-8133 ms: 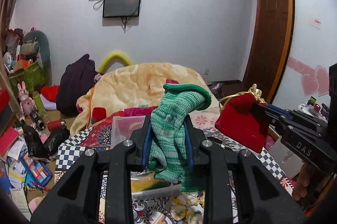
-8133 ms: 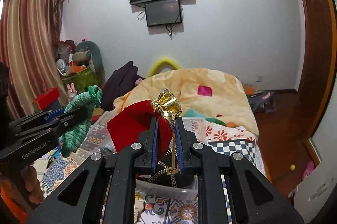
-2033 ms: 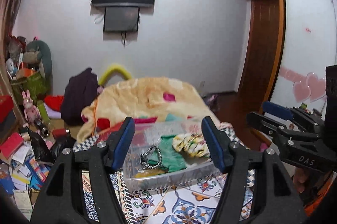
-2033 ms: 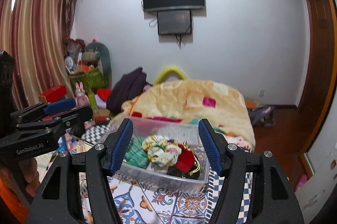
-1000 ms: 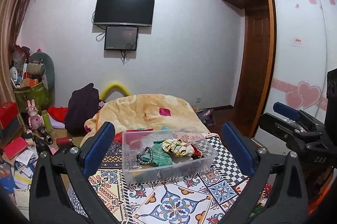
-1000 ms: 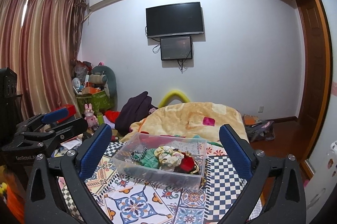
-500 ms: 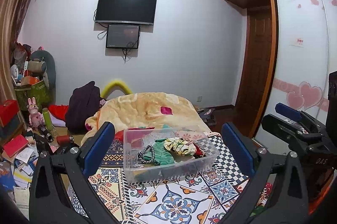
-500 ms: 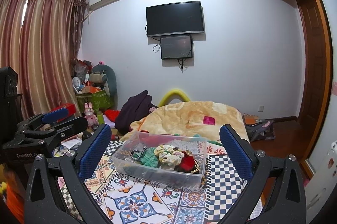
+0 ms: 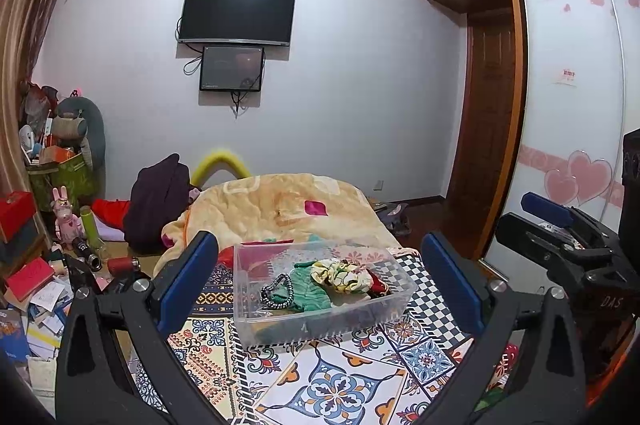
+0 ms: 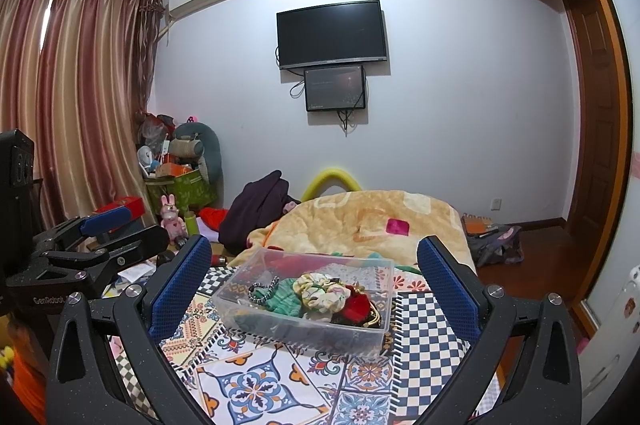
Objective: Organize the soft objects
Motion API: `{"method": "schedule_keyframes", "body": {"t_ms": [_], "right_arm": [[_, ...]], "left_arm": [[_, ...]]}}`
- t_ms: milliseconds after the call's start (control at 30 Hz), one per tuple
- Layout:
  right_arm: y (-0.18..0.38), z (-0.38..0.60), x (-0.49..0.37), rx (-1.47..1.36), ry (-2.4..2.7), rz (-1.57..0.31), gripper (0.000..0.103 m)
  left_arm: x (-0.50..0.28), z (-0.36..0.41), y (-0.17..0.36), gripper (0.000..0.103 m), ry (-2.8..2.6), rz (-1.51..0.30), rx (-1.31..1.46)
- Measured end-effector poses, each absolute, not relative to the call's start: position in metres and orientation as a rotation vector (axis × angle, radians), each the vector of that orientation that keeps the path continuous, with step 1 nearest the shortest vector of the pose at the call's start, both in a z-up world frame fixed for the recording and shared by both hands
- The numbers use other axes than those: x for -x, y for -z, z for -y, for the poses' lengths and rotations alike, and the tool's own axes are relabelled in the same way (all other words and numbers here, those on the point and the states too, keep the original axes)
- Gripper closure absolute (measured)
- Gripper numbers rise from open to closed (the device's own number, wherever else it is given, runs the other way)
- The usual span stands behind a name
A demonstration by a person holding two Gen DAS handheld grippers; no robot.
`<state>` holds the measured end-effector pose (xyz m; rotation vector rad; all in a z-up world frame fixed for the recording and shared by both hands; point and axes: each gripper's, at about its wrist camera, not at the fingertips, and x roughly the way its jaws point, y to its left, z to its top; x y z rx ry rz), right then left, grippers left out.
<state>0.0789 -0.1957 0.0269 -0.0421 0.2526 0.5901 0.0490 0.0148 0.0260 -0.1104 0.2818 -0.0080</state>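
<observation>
- Soft objects: green knit cloth [image 9: 310, 289], floral scrunchie [image 9: 340, 272] and red pouch [image 10: 356, 305] all lie inside the clear plastic box [image 9: 320, 321], with a beaded bracelet [image 9: 276, 292] at the box's left end.
- Box sits on the patterned cloth [image 9: 332, 385] covering the table, toward its far edge, just in front of the yellow blanket [image 9: 280, 209].
- Box lies straight ahead of both grippers, between the fingers in each wrist view, well apart from the tips.
- Box long axis runs left-right across the view, slightly skewed; the near long wall faces the grippers.
- Left gripper [image 9: 320, 281]: jaws spread wide, nothing held.
- Right gripper [image 10: 314, 277]: jaws spread wide, nothing held.
- The green cloth and bracelet sit toward the left gripper's side; the red pouch sits at the right end, nearer the right gripper.
- Neither gripper is clearly closer to the box; both hang back at about the same range.
- Judgement: nothing soft shows loose on the patterned cloth, so the sorting looks done or nearly so.
- Any next reach would go forward and down over the near wall.
</observation>
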Motion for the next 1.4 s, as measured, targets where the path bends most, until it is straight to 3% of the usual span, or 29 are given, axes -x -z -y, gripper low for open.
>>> {"method": "schedule_keyframes", "body": {"t_ms": [1400], "right_arm": [[-0.0275,0.1978,-0.0835,0.058,-0.585,-0.258,0.0]], "left_arm": [[-0.0421,-0.0136,-0.0309,0.0,0.045,-0.289,0.103]]}}
